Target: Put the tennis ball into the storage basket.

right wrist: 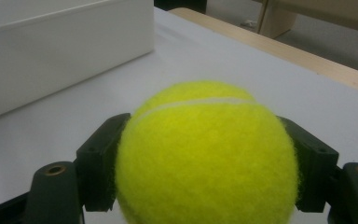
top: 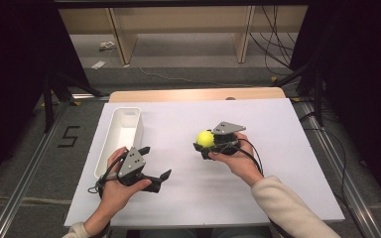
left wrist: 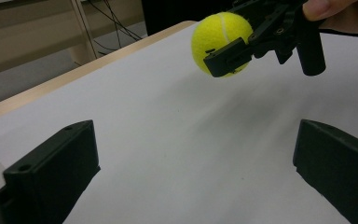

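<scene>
Gripping the tennis ball (top: 205,138), the right gripper (top: 206,144) points toward the bin (top: 129,116).

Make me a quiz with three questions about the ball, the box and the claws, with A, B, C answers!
1. Where is the white box?
A. by the left claw
B. by the right claw
C. on the floor

2. What colour is the tennis ball?
A. red
B. yellow
C. blue

3. What is the left claw doing?
A. squeezing the ball
C. holding the box
B. open, holding nothing

Answers:
1 A: in the high view the box lies on the table's left part, just beyond the left claw.
2 B: the ball is bright yellow with a pale seam.
3 B: its jaws stand wide apart over bare tabletop, while the right claw grips the ball.
</scene>
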`<state>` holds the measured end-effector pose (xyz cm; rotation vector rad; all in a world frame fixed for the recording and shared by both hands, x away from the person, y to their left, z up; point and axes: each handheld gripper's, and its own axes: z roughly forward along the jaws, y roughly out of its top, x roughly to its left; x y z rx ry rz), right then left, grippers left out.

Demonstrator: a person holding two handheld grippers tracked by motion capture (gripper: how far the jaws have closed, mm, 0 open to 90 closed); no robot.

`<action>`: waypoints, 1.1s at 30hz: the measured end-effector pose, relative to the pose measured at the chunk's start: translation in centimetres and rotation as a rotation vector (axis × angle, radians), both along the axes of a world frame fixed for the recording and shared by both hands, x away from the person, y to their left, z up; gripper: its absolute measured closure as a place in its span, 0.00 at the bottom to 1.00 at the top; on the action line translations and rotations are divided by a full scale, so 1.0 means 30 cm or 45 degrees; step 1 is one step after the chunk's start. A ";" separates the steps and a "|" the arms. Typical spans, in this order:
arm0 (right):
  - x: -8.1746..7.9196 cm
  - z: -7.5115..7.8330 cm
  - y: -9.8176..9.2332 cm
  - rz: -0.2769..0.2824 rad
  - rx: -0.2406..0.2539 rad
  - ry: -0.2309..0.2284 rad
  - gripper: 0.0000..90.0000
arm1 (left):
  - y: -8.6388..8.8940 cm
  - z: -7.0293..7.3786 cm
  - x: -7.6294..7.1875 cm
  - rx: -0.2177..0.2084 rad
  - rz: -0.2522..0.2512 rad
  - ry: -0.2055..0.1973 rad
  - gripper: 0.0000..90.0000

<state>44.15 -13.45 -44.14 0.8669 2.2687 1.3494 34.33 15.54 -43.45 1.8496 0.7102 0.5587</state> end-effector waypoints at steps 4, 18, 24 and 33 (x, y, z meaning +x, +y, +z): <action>0.002 0.008 0.007 0.004 0.004 -0.005 0.30 | 0.000 0.001 -0.001 0.003 -0.002 0.000 0.00; 0.004 0.041 0.056 0.039 0.025 -0.030 0.30 | -0.001 0.002 -0.001 -0.002 0.001 0.000 0.00; 0.002 0.054 0.072 0.051 0.035 -0.041 0.30 | 0.001 0.002 0.000 -0.005 0.004 0.000 0.00; -0.003 0.065 0.095 0.077 0.045 -0.047 0.30 | 0.003 0.003 0.001 -0.001 0.006 -0.005 0.00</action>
